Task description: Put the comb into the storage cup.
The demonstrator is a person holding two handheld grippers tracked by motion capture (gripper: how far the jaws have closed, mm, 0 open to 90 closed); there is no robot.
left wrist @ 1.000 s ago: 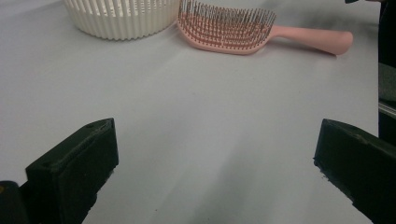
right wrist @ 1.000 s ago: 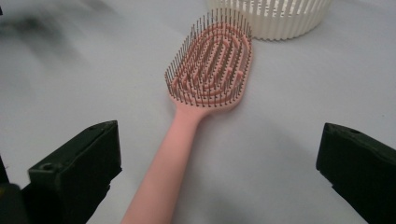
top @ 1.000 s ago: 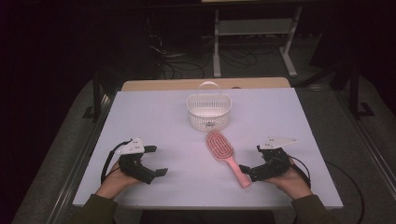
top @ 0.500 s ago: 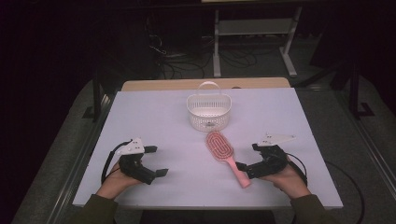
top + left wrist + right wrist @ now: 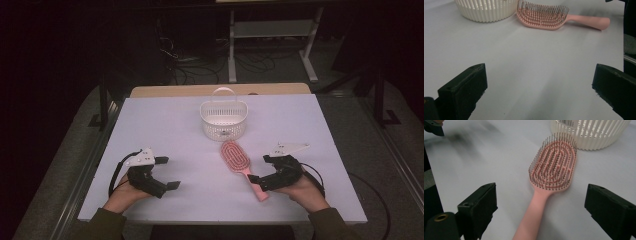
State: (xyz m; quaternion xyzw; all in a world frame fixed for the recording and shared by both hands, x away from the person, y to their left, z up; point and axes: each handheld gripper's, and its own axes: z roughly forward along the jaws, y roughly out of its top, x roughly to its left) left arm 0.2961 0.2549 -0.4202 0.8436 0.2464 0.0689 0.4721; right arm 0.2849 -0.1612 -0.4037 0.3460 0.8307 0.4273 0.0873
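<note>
A pink hairbrush (image 5: pixel 236 157) lies bristles up on the white table (image 5: pixel 165 125), its head toward a white slatted basket (image 5: pixel 223 119) with a handle. My right gripper (image 5: pixel 260 169) sits low at the brush's handle end. In the right gripper view the pink handle (image 5: pixel 531 220) runs between the two black jaws, and the pads stand clear of it. Those jaws have just been closing and are still open. My left gripper (image 5: pixel 169 172) rests open at the front left over bare table. From there the brush (image 5: pixel 544 15) and basket (image 5: pixel 486 10) lie far ahead.
A strip of wooden board (image 5: pixel 215 90) shows behind the table's far edge. Beyond it the floor is dark, with cables and a metal rack (image 5: pixel 272 30). Bare tabletop lies between the two grippers and to the left of the basket.
My right gripper has slid a little left toward the brush, and the handle now lies between its jaws. The left gripper, the brush and the basket have stayed put.
</note>
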